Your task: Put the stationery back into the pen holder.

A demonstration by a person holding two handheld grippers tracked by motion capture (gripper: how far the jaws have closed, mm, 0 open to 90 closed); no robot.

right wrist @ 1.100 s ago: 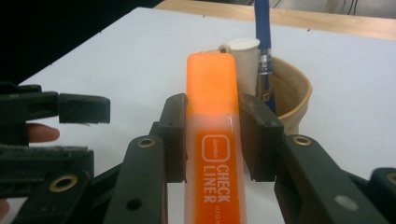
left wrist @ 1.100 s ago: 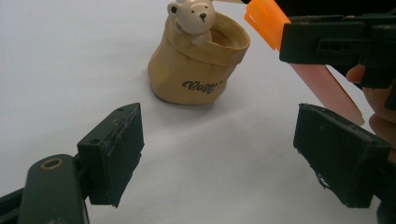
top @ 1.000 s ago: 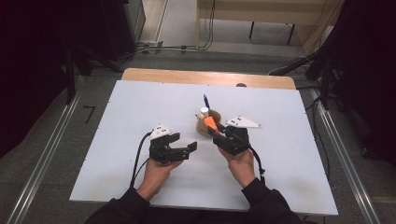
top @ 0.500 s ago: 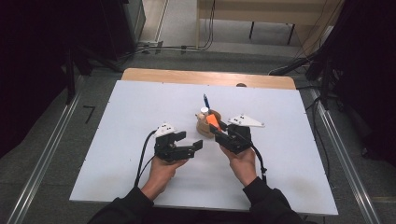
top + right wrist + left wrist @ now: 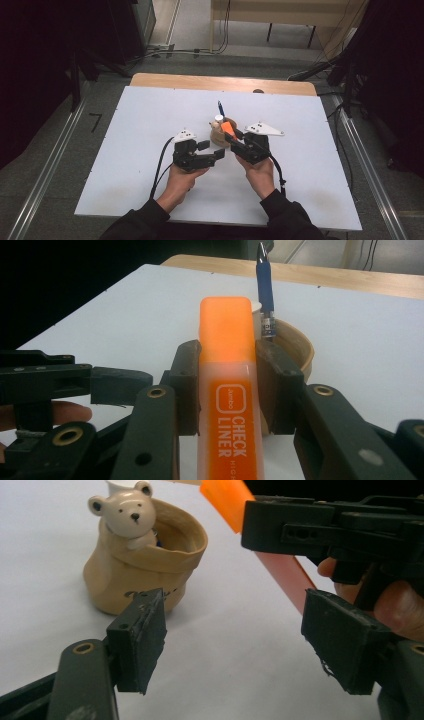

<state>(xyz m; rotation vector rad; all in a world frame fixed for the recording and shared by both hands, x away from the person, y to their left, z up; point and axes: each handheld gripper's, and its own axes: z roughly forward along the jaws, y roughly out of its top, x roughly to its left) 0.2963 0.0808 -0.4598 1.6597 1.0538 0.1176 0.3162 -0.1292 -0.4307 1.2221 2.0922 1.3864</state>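
While right gripper (image 5: 227, 385) clamps orange highlighter (image 5: 226, 370) mid-barrel, cap end aimed at bear-shaped pen holder (image 5: 218, 133) at centre of high view, insertion not yet done. Blue pen (image 5: 265, 287) already stands in holder. Left gripper (image 5: 240, 645) at lower centre, jaws just been closing, apart, nothing between. Left: lower highlighter into holder, release.

Bear pot (image 5: 218, 135) blocks the middle; white table (image 5: 140, 125) around lies bare
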